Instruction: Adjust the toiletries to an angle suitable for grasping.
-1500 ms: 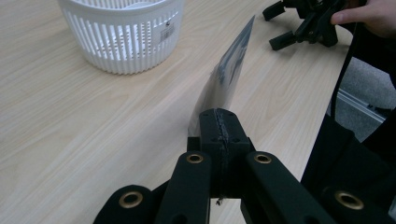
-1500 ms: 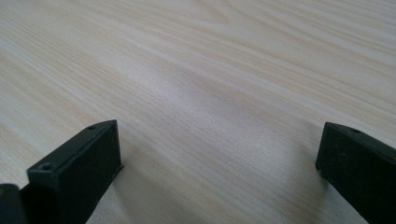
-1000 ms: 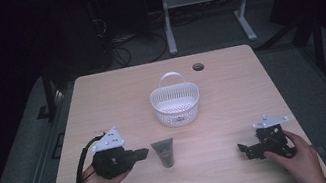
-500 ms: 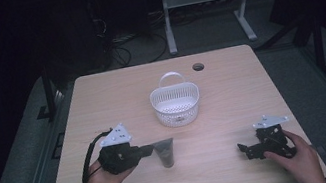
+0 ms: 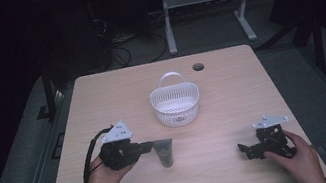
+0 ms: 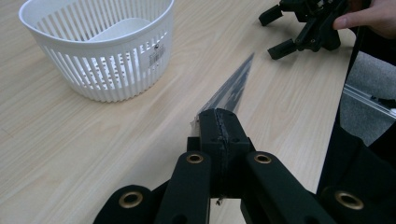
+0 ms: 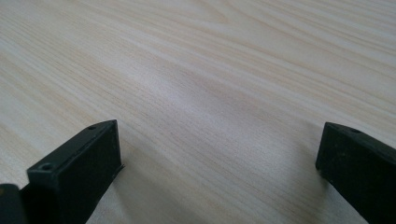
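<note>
The left hand-held gripper point(image 5: 146, 147) sits at the near left of the table point(image 5: 231, 84); its jaws are pressed tight on the flat end of a dark tube point(image 5: 164, 152); the tube lies near the front edge, in front of the white basket point(image 5: 176, 103) and apart from it; in the left gripper view the tube point(image 6: 229, 91) sticks out past the closed jaws, thin edge up, with the basket point(image 6: 102, 51) off to one side. The right hand-held gripper point(image 5: 246, 150) rests at the near right, well apart from the tube; its jaws stand wide apart over bare wood and hold nothing; a hand point(image 5: 302, 161) holds it.
</note>
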`<state>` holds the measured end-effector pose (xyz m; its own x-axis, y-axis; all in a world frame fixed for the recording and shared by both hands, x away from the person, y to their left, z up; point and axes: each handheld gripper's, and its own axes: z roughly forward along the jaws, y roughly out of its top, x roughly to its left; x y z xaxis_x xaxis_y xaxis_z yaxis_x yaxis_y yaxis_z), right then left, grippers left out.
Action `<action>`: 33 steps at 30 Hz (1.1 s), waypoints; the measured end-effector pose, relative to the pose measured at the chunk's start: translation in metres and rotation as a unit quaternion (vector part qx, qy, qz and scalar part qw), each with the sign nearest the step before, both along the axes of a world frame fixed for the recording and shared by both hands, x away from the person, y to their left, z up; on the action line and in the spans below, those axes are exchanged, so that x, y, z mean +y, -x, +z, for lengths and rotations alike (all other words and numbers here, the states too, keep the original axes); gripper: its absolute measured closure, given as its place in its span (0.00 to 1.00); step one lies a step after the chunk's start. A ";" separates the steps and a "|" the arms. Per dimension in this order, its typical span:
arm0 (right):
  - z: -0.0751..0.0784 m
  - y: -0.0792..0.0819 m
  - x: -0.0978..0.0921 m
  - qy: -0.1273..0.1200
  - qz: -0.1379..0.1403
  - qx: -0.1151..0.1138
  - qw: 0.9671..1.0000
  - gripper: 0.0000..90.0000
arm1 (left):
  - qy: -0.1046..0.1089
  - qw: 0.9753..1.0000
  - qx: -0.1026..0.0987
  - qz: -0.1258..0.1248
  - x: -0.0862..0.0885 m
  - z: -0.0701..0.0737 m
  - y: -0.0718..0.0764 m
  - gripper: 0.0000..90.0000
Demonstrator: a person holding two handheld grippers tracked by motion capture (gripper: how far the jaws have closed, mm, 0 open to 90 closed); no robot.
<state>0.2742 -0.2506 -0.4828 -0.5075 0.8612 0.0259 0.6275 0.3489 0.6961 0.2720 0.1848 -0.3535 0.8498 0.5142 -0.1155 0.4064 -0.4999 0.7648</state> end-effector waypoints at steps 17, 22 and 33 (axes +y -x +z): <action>0.000 0.000 0.000 -0.001 -0.001 0.000 1.000 0.00 | -0.007 1.000 -0.010 0.017 0.001 -0.003 -0.010 1.00; 0.000 0.000 0.000 -0.001 0.000 -0.001 1.000 0.00 | -0.006 1.000 -0.011 0.019 0.000 -0.003 -0.014 1.00; 0.000 0.000 0.000 -0.001 0.000 -0.001 1.000 0.00 | -0.007 1.000 -0.013 0.015 -0.006 -0.004 -0.025 1.00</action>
